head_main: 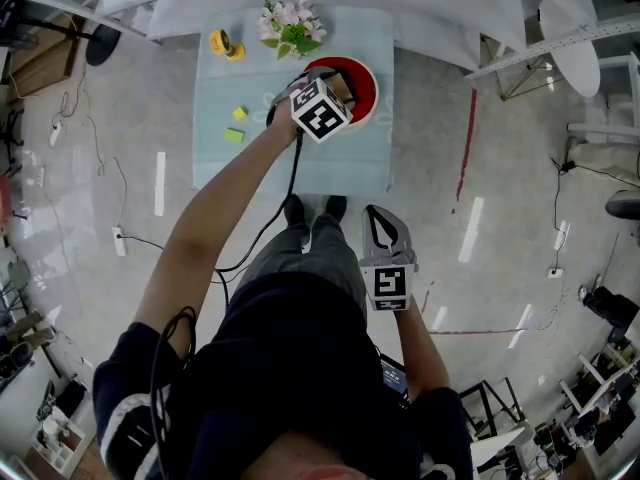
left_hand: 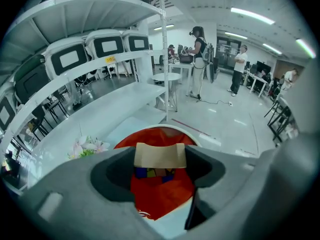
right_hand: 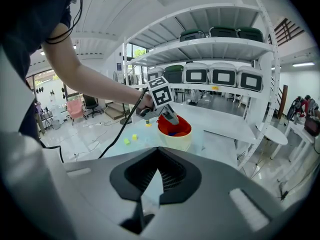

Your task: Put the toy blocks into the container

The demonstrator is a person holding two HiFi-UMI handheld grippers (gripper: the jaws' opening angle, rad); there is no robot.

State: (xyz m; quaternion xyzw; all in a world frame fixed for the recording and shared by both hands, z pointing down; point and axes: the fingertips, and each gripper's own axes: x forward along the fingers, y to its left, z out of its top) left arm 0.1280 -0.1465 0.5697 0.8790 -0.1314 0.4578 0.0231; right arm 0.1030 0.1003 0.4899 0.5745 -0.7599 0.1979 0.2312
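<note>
A pale blue-green table (head_main: 340, 163) stands on a glossy grey floor (head_main: 120, 168), with a white shelf rack (left_hand: 100, 69) running along its far side and one thin upright post (left_hand: 163, 59) rising just behind the container (head_main: 368, 80). The container is a round bowl, red inside and cream outside, and it sits toward the table's far right corner, near the right edge. A bunch of pink and white flowers (head_main: 290, 26) stands beside it at the far edge, and a yellow tape roll (head_main: 222, 43) lies further left. Two small yellow-green blocks (head_main: 237, 124) lie well apart from the bowl on the open left half of the table, with bare surface around them. The left gripper (head_main: 338, 93) hangs over the bowl with its jaws clamped on a tan block (left_hand: 160, 155) that has a smooth, matte face. Below it, blue and mixed-colour blocks (left_hand: 150, 173) lie in the bowl. A black cable (head_main: 290, 183) trails back from this gripper across the table's near edge. The right gripper (head_main: 388, 230) is off the table above the floor, beside the person's legs, with its jaws drawn together on nothing.
</note>
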